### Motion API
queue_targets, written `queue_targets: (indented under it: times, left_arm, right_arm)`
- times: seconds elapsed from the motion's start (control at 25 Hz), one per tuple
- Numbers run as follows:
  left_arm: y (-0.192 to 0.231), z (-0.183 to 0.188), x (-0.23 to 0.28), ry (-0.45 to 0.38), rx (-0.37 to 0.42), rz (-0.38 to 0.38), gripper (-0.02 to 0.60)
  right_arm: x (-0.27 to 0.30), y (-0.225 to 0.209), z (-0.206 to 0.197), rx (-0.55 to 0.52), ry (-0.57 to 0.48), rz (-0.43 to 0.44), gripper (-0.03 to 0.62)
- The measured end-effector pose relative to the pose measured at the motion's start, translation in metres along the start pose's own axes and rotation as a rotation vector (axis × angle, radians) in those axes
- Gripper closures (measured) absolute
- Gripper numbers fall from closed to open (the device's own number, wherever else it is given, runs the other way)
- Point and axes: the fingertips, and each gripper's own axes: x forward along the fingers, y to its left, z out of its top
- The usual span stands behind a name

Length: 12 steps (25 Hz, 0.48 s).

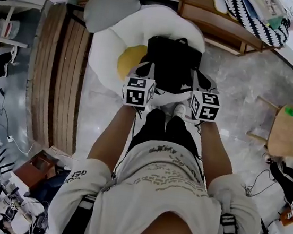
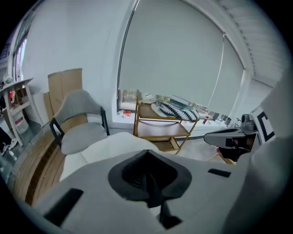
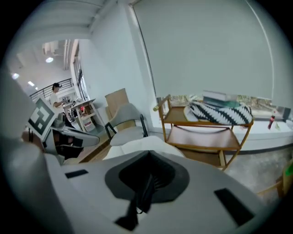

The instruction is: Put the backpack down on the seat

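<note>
Marble floor (image 1: 236, 88) surrounds the white seat (image 1: 110, 45), over whose near edge the black backpack (image 1: 172, 63) hangs, left gripper (image 2: 149, 183) and right gripper (image 3: 147, 185) both clamped on its straps (image 2: 165, 215); lowered unevenly, it could slide off the seat's rounded rim.

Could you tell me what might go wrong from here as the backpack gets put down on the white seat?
1. The left gripper and the right gripper each have their jaws shut on only a thin black strap. Either strap could slip, and the backpack would drop lopsided.
2. The backpack seems to hang near the front edge of the seat, so it might slide off onto the floor.
</note>
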Motion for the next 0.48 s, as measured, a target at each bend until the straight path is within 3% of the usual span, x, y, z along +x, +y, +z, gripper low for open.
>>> queue_targets:
  times: [0.2,0.48]
  left_arm:
    - [-0.016,0.060,-0.047,-0.146,0.072,0.062,0.561]
    - [-0.033,0.139,-0.114,-0.303,0.083,0.114,0.561]
  right_arm:
    - [-0.033,0.025,0.060,-0.064,-0.127,0.060,0.568]
    - [-0.094,0.046,0.159,-0.009,-0.341,0.128,0.568]
